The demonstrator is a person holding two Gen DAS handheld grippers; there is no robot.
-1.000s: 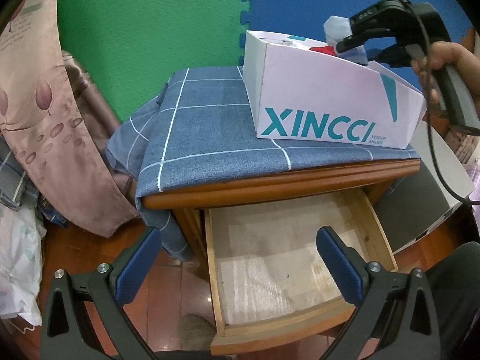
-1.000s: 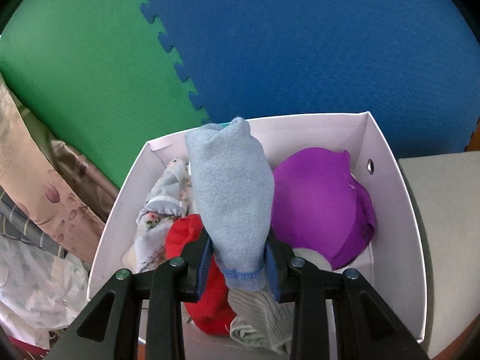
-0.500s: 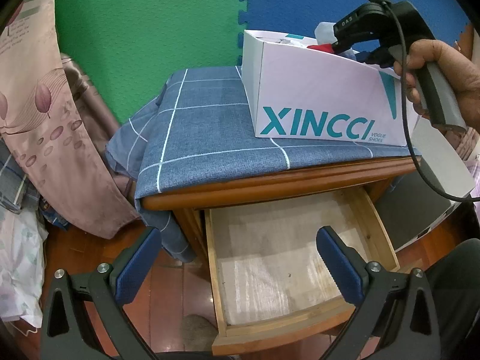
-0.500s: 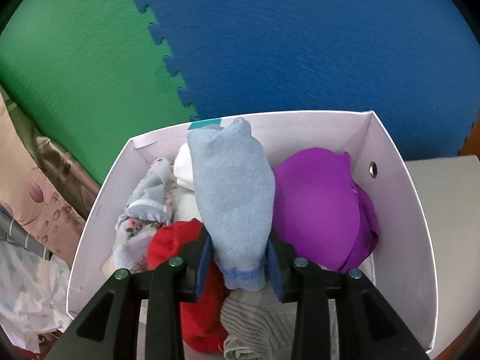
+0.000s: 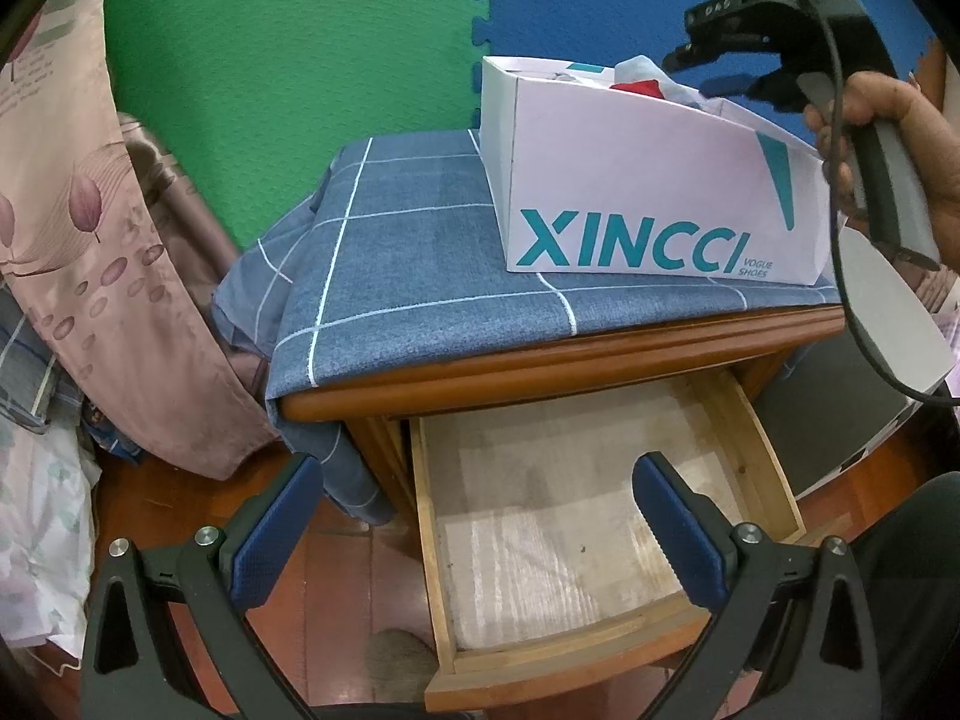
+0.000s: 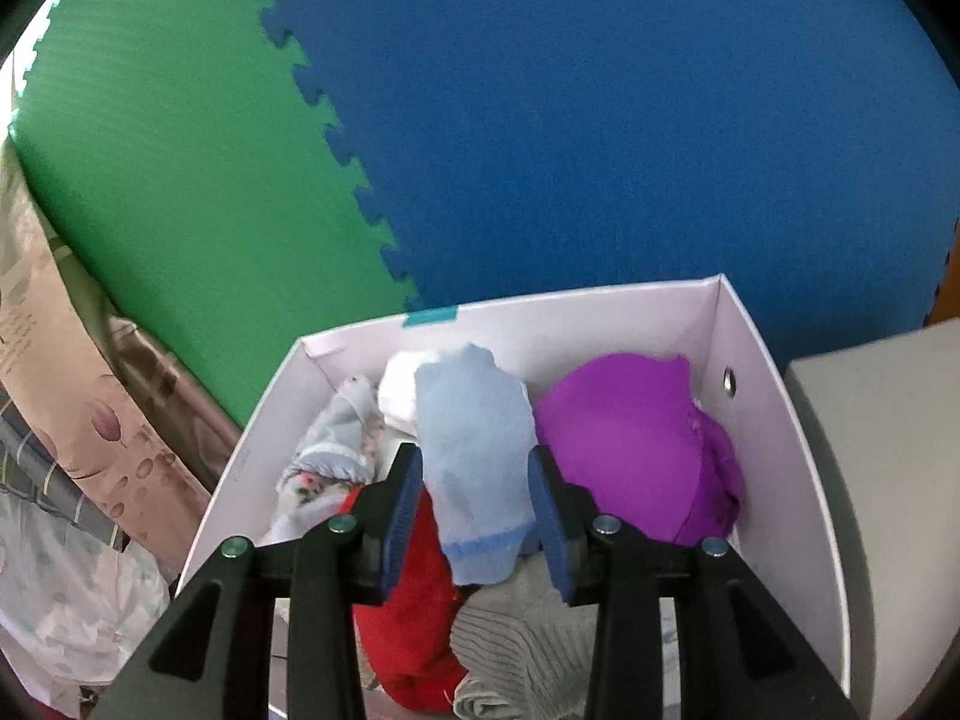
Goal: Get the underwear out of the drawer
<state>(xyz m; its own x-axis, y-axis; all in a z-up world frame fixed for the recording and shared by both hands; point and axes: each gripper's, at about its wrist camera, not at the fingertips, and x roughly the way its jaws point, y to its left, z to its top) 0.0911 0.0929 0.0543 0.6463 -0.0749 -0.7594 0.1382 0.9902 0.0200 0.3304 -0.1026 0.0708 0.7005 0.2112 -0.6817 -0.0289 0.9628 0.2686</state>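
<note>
In the left wrist view the wooden drawer (image 5: 774, 468) is pulled out below the nightstand and holds nothing but its liner. My left gripper (image 5: 474, 474) hovers open above it. On the nightstand stands a white XINCCI shoe box (image 5: 630, 192). In the right wrist view my right gripper (image 6: 474, 468) is over the box (image 6: 774, 420), shut on a piece of light blue underwear (image 6: 474, 456) whose top sags into the box; both pads touch its sides. Around it lie purple (image 6: 630, 444), red (image 6: 408, 600), grey ribbed (image 6: 528, 648) and floral (image 6: 324, 468) garments. A hand holds the right gripper (image 5: 690, 72).
A blue checked cloth (image 5: 390, 276) covers the nightstand top and hangs down its left side. A pink patterned curtain (image 5: 78, 228) hangs at the left. A grey-white box (image 5: 888, 324) stands to the right of the nightstand. Green and blue foam mats (image 6: 540, 120) line the wall.
The right gripper tilted up and its pads stand slightly wider. The light blue underwear, which stood tall between the pads, has slumped lower toward the box. The left gripper has not moved.
</note>
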